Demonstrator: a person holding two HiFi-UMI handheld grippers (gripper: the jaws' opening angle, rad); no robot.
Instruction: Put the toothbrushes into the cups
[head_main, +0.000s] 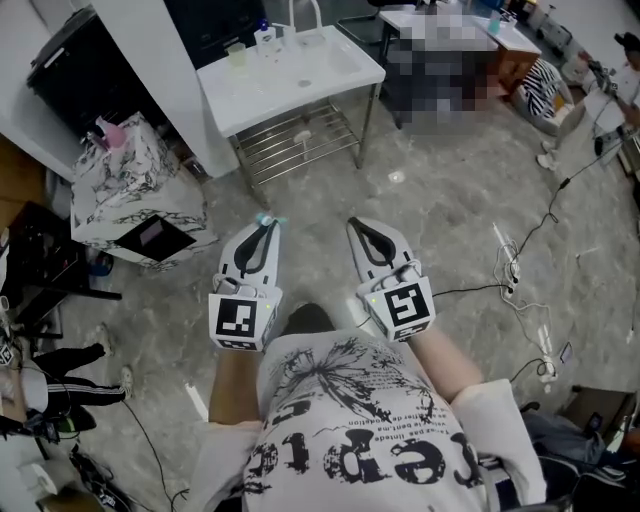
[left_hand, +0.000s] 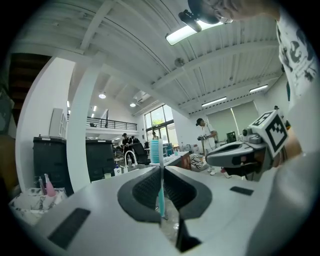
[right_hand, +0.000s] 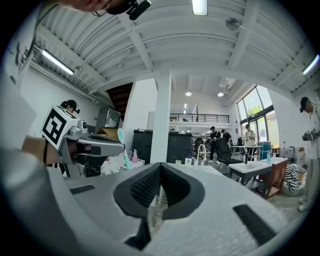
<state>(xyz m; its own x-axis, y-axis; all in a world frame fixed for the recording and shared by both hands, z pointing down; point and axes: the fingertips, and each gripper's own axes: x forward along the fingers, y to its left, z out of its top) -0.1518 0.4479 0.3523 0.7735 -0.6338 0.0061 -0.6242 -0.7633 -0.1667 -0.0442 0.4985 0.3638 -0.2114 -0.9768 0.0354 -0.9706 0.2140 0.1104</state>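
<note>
Well back from the white sink table, we're clamping a teal plastic toothbrush in the left gripper; the right gripper is sitting closed and empty, and the pale translucent cup is waiting unfilled.

The right tool has its jaws pressed together, with nothing between them. To its left, level with it, the left tool grips a teal toothbrush that stands upright, bristle head on top. Far ahead, a white sink surface carries a curved faucet and small bottles. Behind it are a white column and dark cabinets.
</note>
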